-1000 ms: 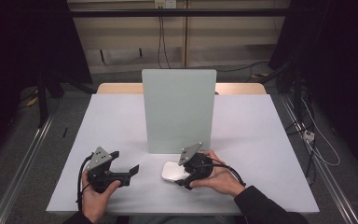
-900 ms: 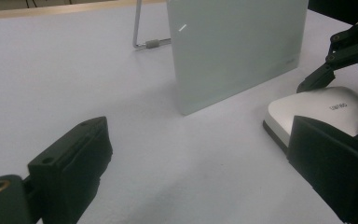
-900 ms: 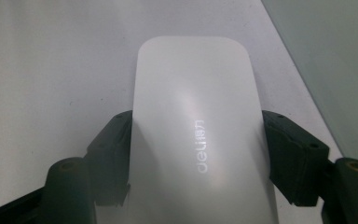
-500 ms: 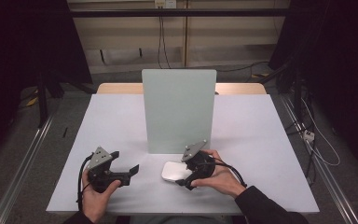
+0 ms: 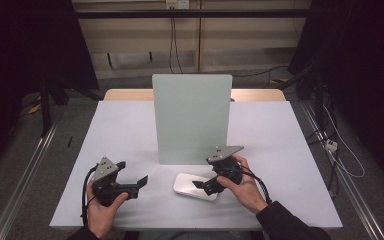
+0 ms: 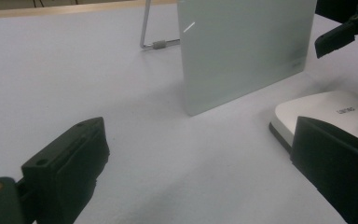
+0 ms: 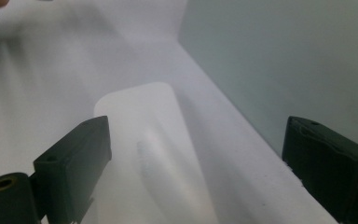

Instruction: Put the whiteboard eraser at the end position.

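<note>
1. White box (image 5: 195, 186), a flat rounded-corner slab with a dark underside, lay on the matte worktop (image 5: 280, 135) before the smooth pale-green upright panel (image 5: 191, 117).
2. Right tool (image 5: 202, 185), jaws just opened wide with nothing gripped, hovered over it: apparently a release.
3. Left tool (image 5: 141, 181) stood open, empty.
4. Next, probably withdrawing clear.

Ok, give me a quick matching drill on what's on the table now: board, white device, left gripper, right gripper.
Things:
1. pale green board
2. white device
3. left gripper
4. right gripper

States:
a. lying flat on the table
b. jaws open over the white device
c. standing upright
d. jaws open over bare table

Pairs: 1-c, 2-a, 3-d, 4-b
</note>
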`<state>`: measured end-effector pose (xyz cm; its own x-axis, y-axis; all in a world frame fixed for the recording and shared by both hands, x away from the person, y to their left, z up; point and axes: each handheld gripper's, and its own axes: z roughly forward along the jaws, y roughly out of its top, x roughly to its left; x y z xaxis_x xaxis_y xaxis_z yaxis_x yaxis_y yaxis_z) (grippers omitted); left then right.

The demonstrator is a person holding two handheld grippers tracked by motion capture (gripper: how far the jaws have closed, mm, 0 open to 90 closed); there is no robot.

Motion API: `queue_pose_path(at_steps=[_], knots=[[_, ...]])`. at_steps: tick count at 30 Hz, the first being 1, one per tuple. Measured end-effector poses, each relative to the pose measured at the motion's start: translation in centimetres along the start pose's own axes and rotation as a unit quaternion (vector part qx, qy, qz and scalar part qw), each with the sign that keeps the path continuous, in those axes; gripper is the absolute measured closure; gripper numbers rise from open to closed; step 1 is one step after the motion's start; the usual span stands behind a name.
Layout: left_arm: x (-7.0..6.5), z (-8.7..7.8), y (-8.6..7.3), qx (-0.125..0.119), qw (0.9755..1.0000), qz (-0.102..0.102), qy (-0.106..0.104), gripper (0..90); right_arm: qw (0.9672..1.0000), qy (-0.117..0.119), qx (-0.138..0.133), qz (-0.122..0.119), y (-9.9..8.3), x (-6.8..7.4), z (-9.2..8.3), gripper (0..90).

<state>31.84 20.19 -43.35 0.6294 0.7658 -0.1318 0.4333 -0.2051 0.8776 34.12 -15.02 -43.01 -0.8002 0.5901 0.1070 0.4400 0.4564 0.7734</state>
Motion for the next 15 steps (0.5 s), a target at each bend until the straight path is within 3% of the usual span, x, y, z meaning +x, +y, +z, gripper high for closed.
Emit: queue_pose_path(at_steps=[3, 5, 7, 15], knots=[[-0.1, 0.0, 0.0, -0.005, 1.0000, -0.003, -0.002, 3.9, 0.9990, -0.042, -0.008, 0.016, -0.3, -0.3, -0.6, 7.9], [0.0, -0.1, 0.0, -0.006, 1.0000, -0.001, -0.003, 3.9, 0.9966, -0.079, -0.014, 0.020, -0.7, -0.4, -1.0, 10.1], [0.0, -0.1, 0.0, -0.005, 1.0000, -0.006, -0.001, 3.9, 0.9947, -0.098, -0.025, 0.021, -1.2, -0.6, -1.5, 8.3], [0.0, -0.2, 0.0, -0.009, 0.9999, -0.010, 0.000, 3.9, 0.9896, -0.126, -0.041, 0.057, -3.0, -1.6, -3.5, 8.7]])
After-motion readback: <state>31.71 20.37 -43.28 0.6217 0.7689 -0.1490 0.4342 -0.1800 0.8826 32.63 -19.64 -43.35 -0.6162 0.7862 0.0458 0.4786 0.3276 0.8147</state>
